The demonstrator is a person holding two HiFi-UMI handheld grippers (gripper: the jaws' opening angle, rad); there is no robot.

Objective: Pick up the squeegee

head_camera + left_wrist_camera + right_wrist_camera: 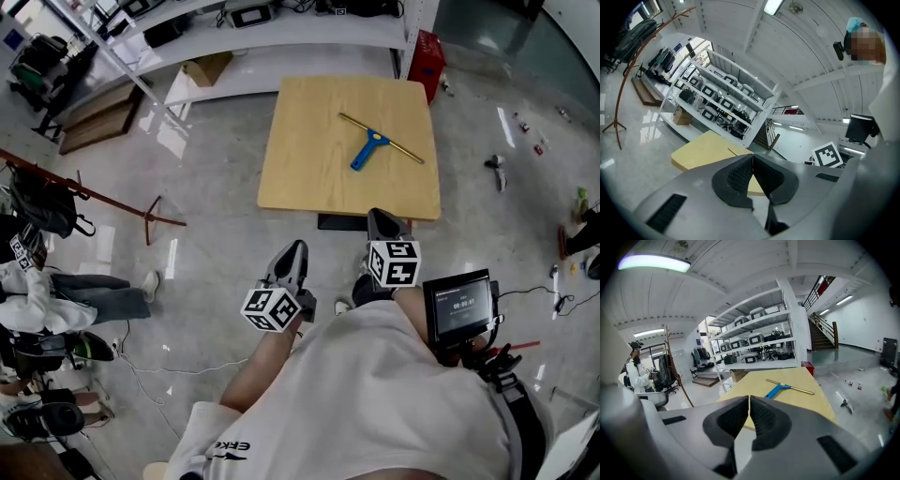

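The squeegee [378,142], with a blue handle and a long brass-coloured blade, lies flat on the far right part of a square wooden table [309,169]. In the right gripper view the squeegee [780,389] lies on the table [811,397] ahead of the jaws. Both grippers hang over the floor, short of the table's near edge. My left gripper [294,247] is shut and empty; its pads [740,174] meet at the tip. My right gripper [378,217] is shut with nothing between its pads [764,417]. The left gripper view shows the table's near corner [701,151].
Metal shelves [281,37] with equipment run behind the table, with a red box [427,52] at their right end and a cardboard box [207,67] beneath. A wooden coat stand [94,197] and a seated person [56,292] are at the left. Small items [495,172] litter the floor at the right.
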